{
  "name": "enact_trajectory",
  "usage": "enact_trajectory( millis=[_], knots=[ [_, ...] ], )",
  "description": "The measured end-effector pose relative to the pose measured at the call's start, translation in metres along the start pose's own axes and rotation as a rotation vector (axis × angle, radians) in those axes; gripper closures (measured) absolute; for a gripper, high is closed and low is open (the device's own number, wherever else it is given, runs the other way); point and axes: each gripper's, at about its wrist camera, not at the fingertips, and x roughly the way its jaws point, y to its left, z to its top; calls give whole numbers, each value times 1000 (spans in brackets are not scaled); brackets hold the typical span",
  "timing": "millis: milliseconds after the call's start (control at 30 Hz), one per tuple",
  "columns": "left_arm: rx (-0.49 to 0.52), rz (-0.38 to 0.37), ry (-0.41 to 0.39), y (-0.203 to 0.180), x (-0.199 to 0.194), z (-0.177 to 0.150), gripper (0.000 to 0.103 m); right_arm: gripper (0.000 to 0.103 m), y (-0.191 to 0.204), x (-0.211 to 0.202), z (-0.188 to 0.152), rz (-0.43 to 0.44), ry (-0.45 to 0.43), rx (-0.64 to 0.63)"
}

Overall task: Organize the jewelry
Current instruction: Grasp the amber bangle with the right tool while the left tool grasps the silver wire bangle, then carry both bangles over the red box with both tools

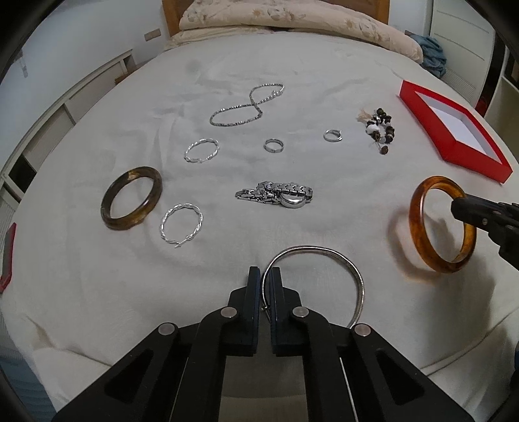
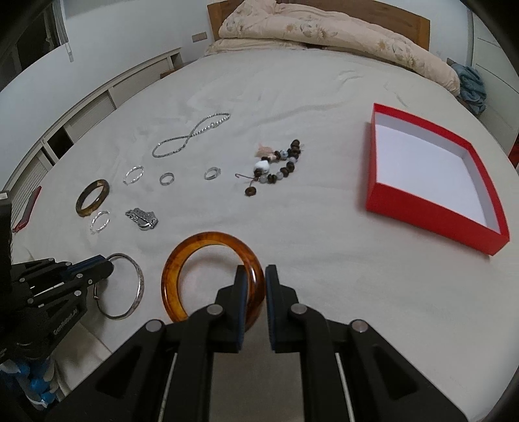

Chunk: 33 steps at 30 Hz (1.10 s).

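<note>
A white bed (image 1: 129, 292) carried all items. A quilt (image 2: 324, 29) lay bunched at its far end. A red box (image 2: 431, 207) with a white, empty floor stood open at the right, well apart from the jewelry.

The left gripper (image 1: 266, 276) pointed steeply down; its fingers pinched the rim of a silver bangle (image 1: 356, 279), which lay near the front edge of the bed. The right gripper (image 2: 254, 276) likewise pinched an amber bangle (image 2: 181, 256), which stood tilted on edge, its lower rim near the sheet.

A dark bangle (image 1: 129, 198) lay flat at the left. A chain necklace (image 1: 246, 104) lay in a figure-eight toward the far side. A steel watch (image 1: 282, 194) lay folded at the centre. A bead bracelet (image 2: 279, 165) lay between the necklace and the box. Two twisted hoops lay left of centre: one (image 1: 201, 150) beyond the dark bangle, one (image 1: 181, 225) just beside it. Two rings, one (image 1: 274, 145) central and one (image 1: 332, 135) to its right, lay beyond the watch.
</note>
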Motion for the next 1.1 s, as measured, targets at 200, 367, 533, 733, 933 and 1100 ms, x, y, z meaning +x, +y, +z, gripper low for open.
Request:
enact_trajectory(
  millis=[200, 367, 533, 733, 933, 1100],
  knots=[
    [10, 5, -32, -3, -19, 4, 99, 93, -3, -21, 1, -12, -30, 6],
    [34, 9, -83, -7, -40, 17, 100, 93, -14, -43, 10, -33, -73, 29],
    [48, 9, -142, -10, -62, 35, 100, 93, -28, -66, 20, -64, -116, 42],
    [62, -7, -201, -22, -82, 61, 100, 93, -52, -88, 28, -118, -150, 49],
    [94, -38, -244, -50, -92, 89, 100, 93, -94, -104, 32, -180, -164, 69],
    [119, -72, -255, -82, -88, 114, 100, 93, -130, -109, 37, -210, -171, 99]
  ],
)
